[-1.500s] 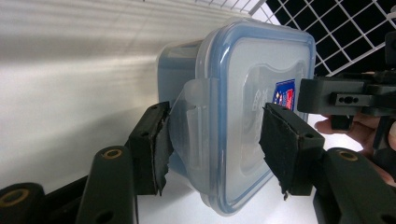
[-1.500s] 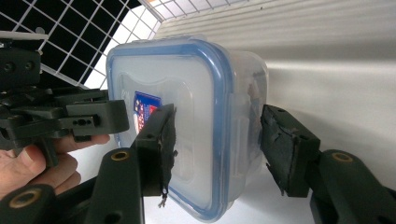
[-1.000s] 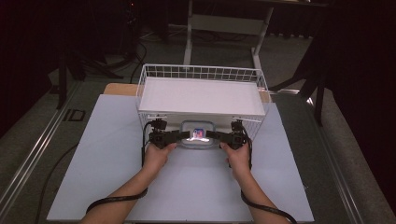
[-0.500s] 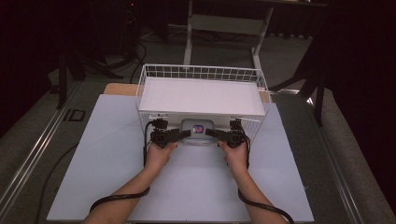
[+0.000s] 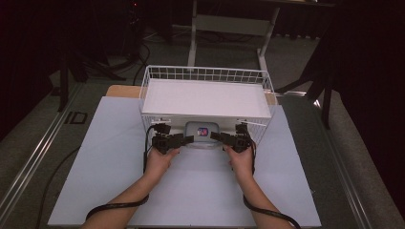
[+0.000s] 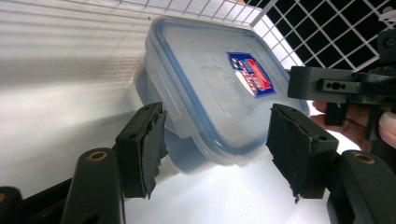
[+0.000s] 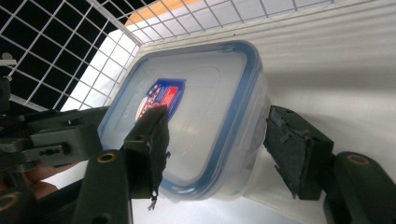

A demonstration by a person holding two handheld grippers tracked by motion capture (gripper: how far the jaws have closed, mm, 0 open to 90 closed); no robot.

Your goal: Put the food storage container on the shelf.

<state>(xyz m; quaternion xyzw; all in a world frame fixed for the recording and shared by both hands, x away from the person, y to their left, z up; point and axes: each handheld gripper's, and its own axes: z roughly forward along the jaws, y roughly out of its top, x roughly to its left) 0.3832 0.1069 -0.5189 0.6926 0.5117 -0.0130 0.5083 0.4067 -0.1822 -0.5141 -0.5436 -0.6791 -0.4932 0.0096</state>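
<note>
A clear plastic container [image 5: 202, 130] with a blue-rimmed lid and a red and blue sticker sits at the front opening of a white wire basket [image 5: 206, 73], under its white panel. My left gripper [image 5: 189, 139] stands open at the container's left end, and my right gripper [image 5: 215, 136] stands open at its right end. In the left gripper view the container [image 6: 210, 88] has one corner between the spread jaws of my left gripper [image 6: 215, 144]. In the right gripper view the container [image 7: 196, 121] likewise lies between the open jaws of my right gripper [image 7: 217, 144].
The basket stands at the far side of a pale sheet [image 5: 191, 191] that covers the table. Wire mesh [image 5: 258, 129] closes the basket's right side near my right hand. A metal stand [image 5: 229, 24] and dark floor lie beyond.
The container has shifted slightly deeper into the basket's opening. Both grippers have drawn apart from each other, and their jaws now stand open at its ends.
</note>
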